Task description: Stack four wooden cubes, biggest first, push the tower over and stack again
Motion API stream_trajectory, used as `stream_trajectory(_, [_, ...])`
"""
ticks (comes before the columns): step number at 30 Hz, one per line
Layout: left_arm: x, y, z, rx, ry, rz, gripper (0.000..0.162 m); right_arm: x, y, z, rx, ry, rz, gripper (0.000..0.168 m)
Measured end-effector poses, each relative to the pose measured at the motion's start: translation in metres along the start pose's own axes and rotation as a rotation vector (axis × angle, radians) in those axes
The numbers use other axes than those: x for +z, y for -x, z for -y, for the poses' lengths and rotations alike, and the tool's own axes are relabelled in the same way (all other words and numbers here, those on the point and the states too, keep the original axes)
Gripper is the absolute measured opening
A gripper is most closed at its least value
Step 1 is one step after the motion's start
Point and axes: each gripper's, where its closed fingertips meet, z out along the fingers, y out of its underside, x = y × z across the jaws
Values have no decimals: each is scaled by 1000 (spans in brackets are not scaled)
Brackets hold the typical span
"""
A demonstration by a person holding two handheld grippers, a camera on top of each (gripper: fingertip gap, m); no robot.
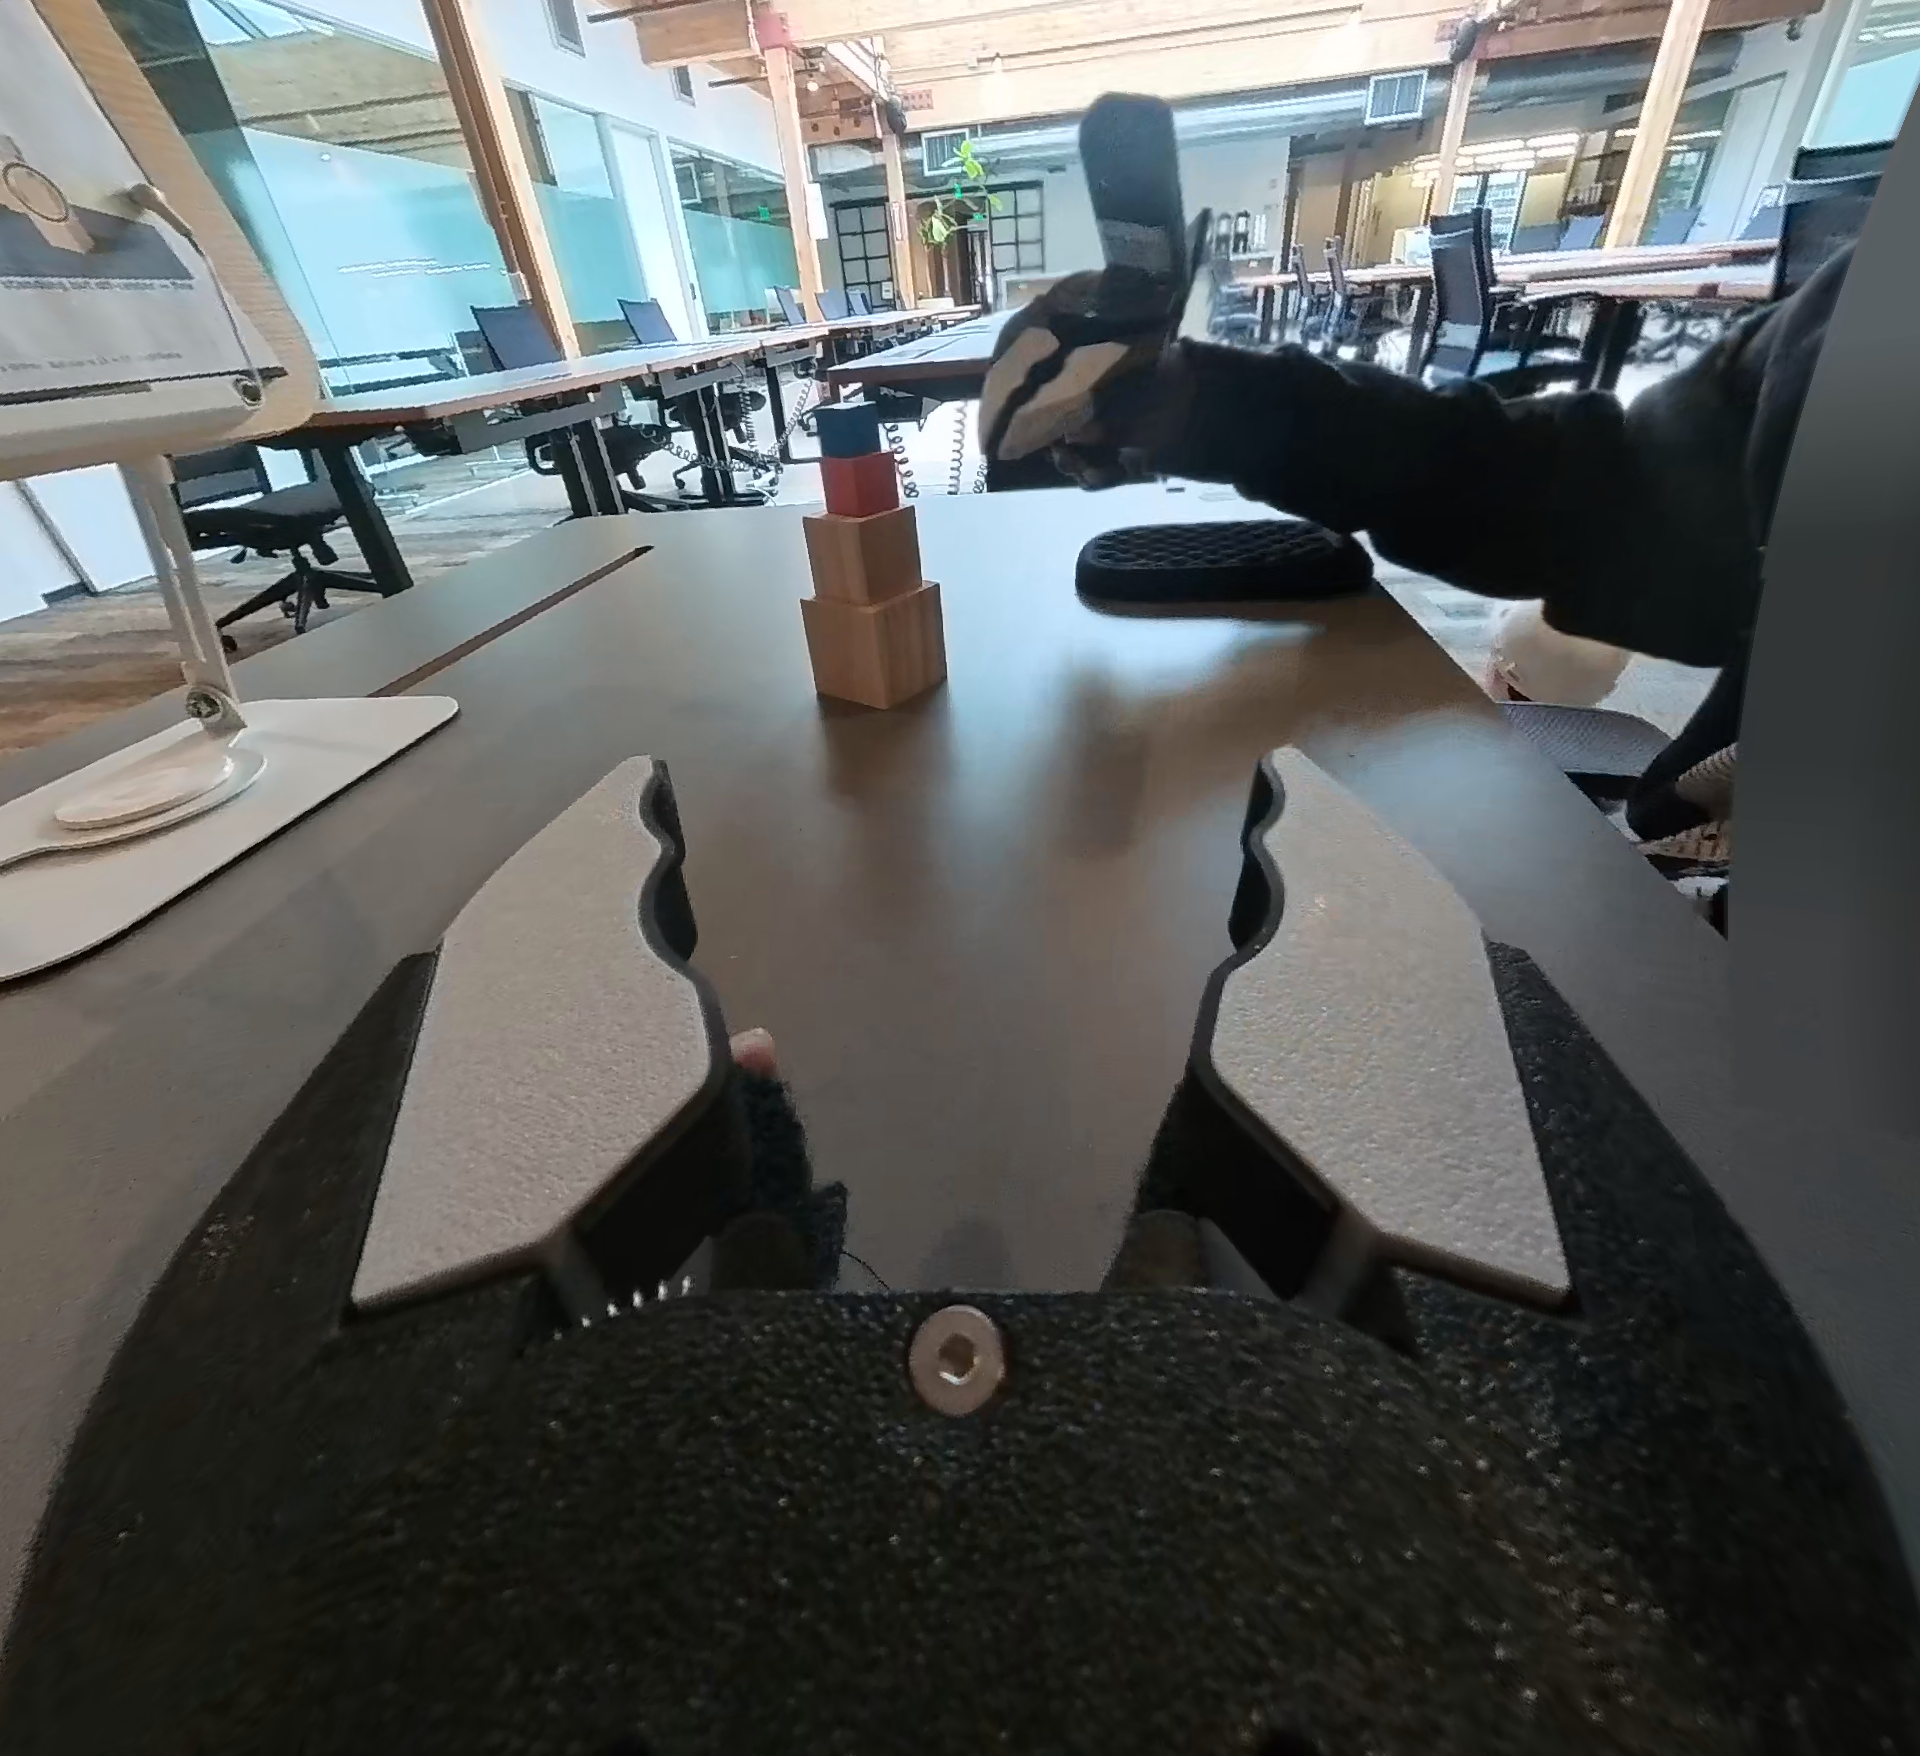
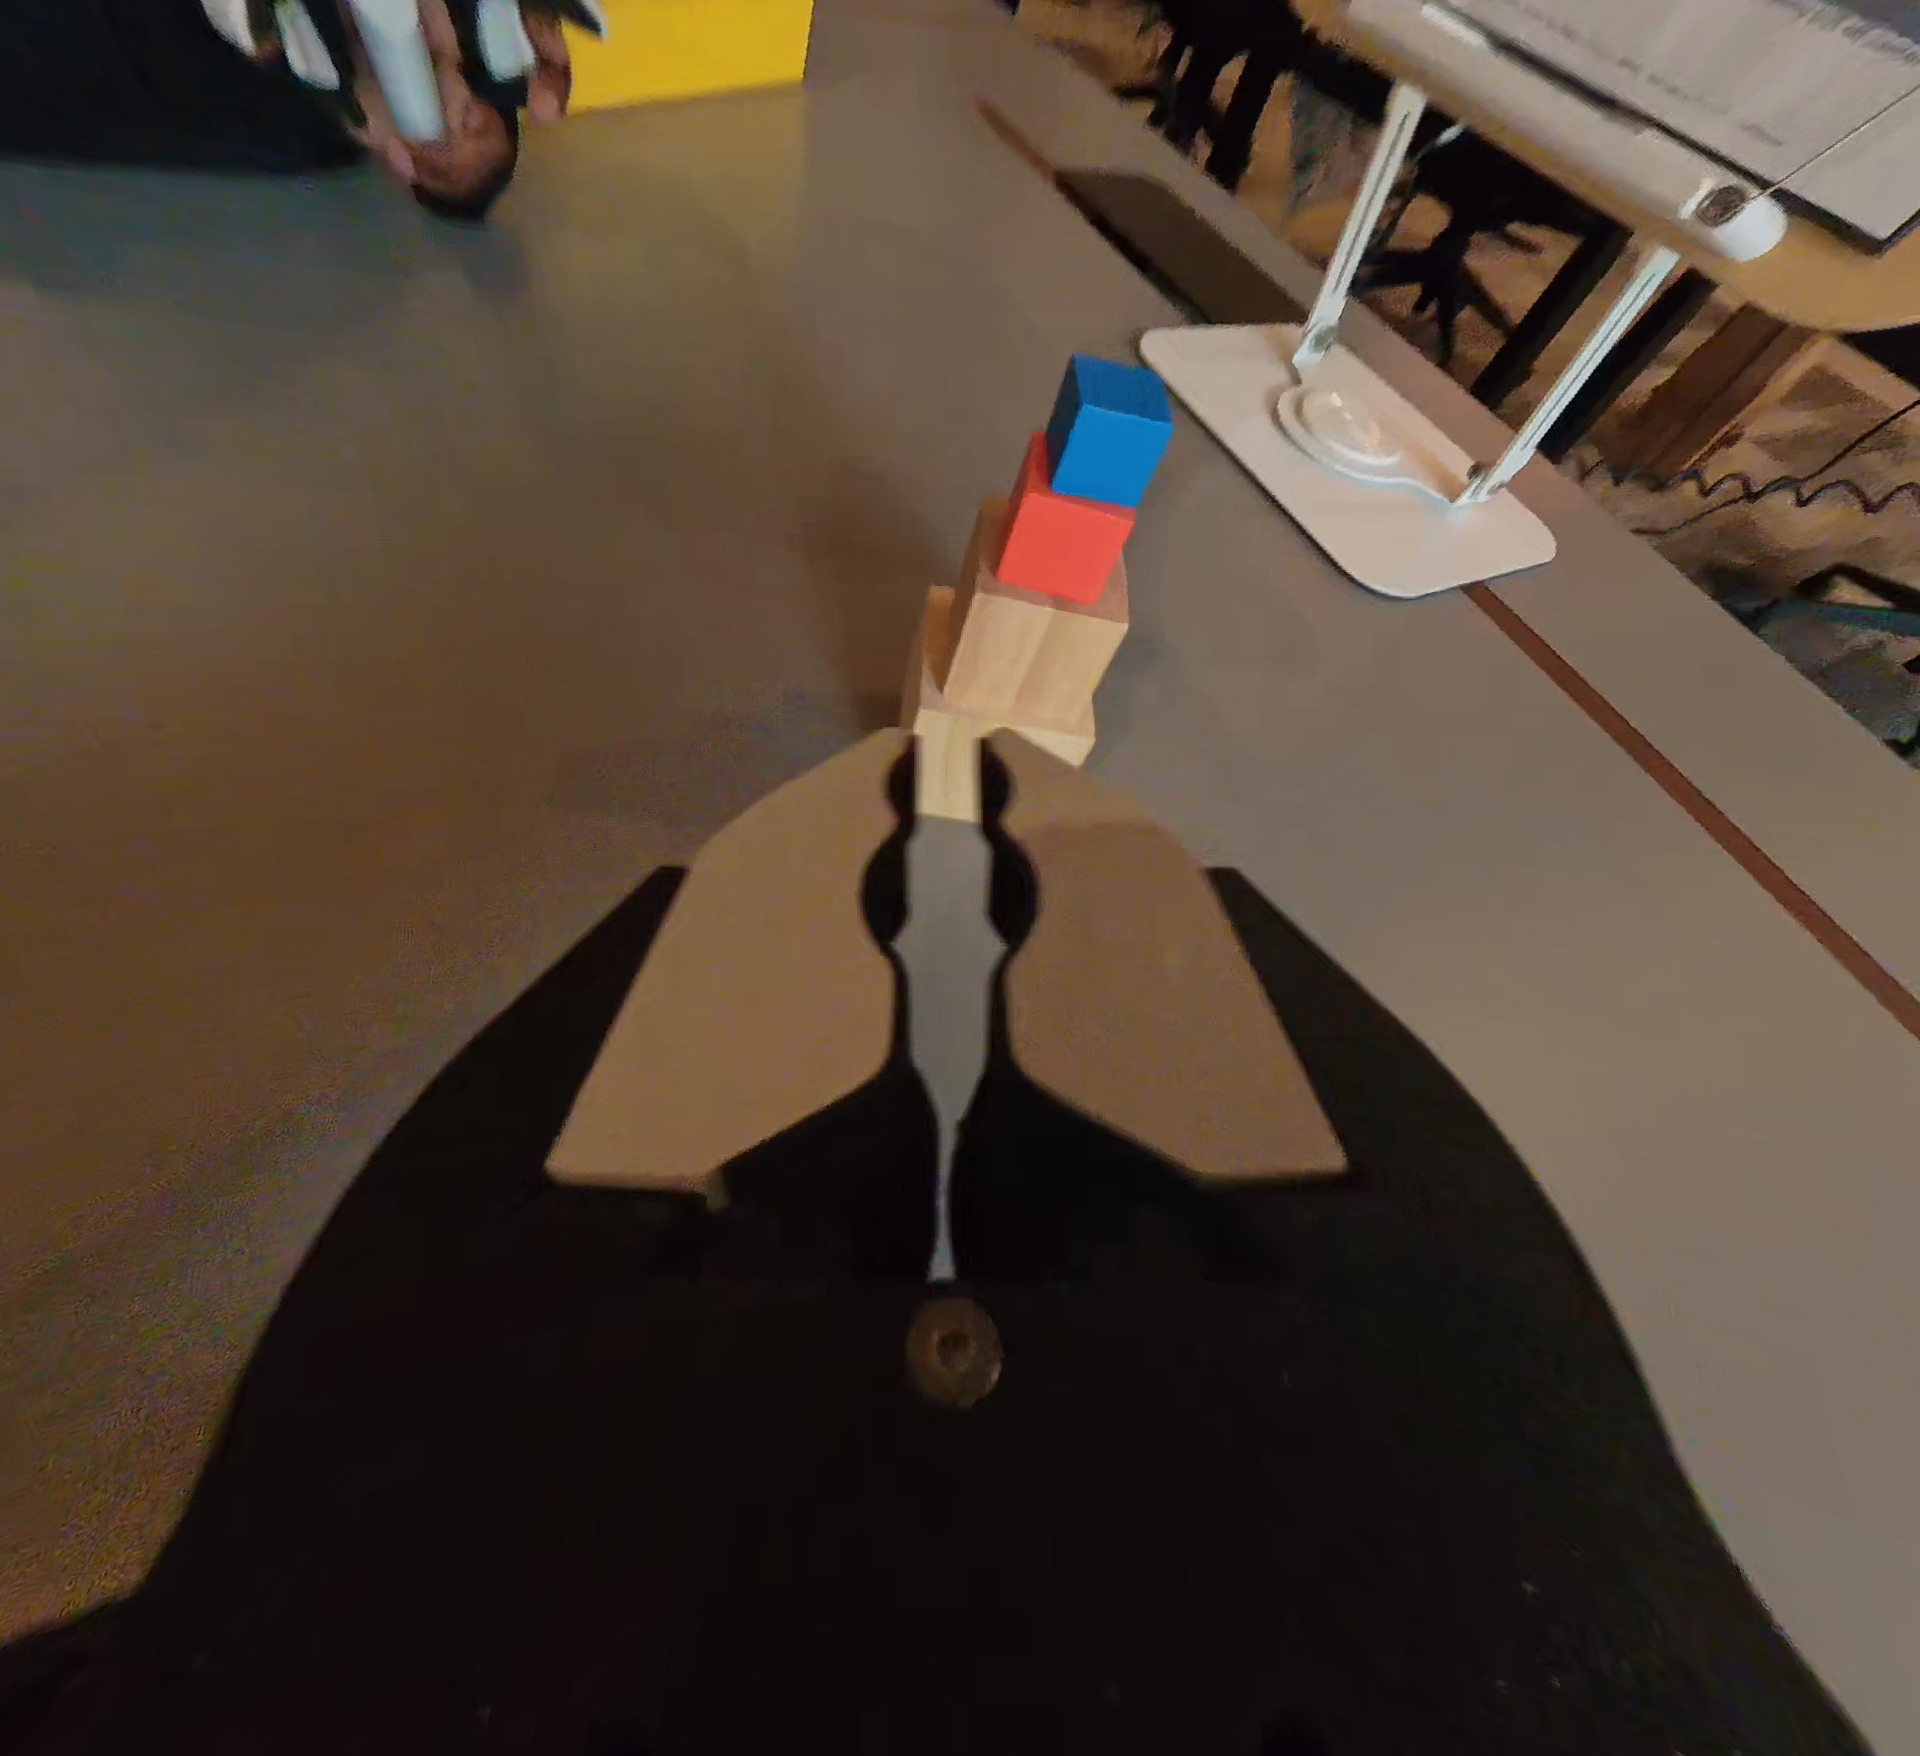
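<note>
Four-cube tower (image 1: 871, 563) stood on the desk (image 1: 1091, 823), untouched.
Rigid, light, smooth-faced blocks, judged best gripped across flat opposite sides; left gripper (image 1: 961, 833) fingers spread wide, right gripper (image 2: 948, 761) nearly closed, both empty.

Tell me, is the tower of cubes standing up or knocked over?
Standing. The big plain wooden cube sits on the dark table, then a smaller plain wooden cube, a red cube and a blue cube on top.

Bare-wood lower cubes (image 1: 878, 652); semi-gloss tabletop (image 1: 1039, 875); rough-textured plastic claw (image 1: 956, 865)
</note>
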Motion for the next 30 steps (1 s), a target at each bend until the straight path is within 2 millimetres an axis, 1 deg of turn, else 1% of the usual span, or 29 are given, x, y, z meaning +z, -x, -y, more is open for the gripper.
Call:
stream_trajectory(1, [-1, 0, 1, -2, -6, 2, 100, 1, -5, -1, -6, 26, 8, 4])
stream_trajectory(3, [-2, 0, 2, -4, -17, 3, 99, 7, -13, -3, -19, 75, 40, 0])
stream_trajectory(6, [-2, -1, 3, -13, -29, -3, 101, 21, -29, -14, -44, 175, 60, 0])
stream_trajectory(9, [-2, 1, 4, -27, -35, 3, 104, 36, -41, -25, -79, 266, 79, 0])
stream_trajectory(13, [-1, 0, 3, -21, -25, -2, 107, 53, -51, -29, -121, 320, 91, 0])
stream_trajectory(16, [0, -2, 2, -11, -14, -7, 107, 64, -54, -27, -144, 330, 95, 0])
stream_trajectory(19, [0, -2, 1, -7, -9, -9, 106, 72, -49, -23, -166, 330, 120, 0])
stream_trajectory(23, [1, -2, 1, -10, -4, -9, 106, 75, -45, -15, -185, 321, 119, 0])
stream_trajectory(30, [1, -1, 1, -14, -5, -6, 105, 84, -33, -7, -170, 341, 106, 0])
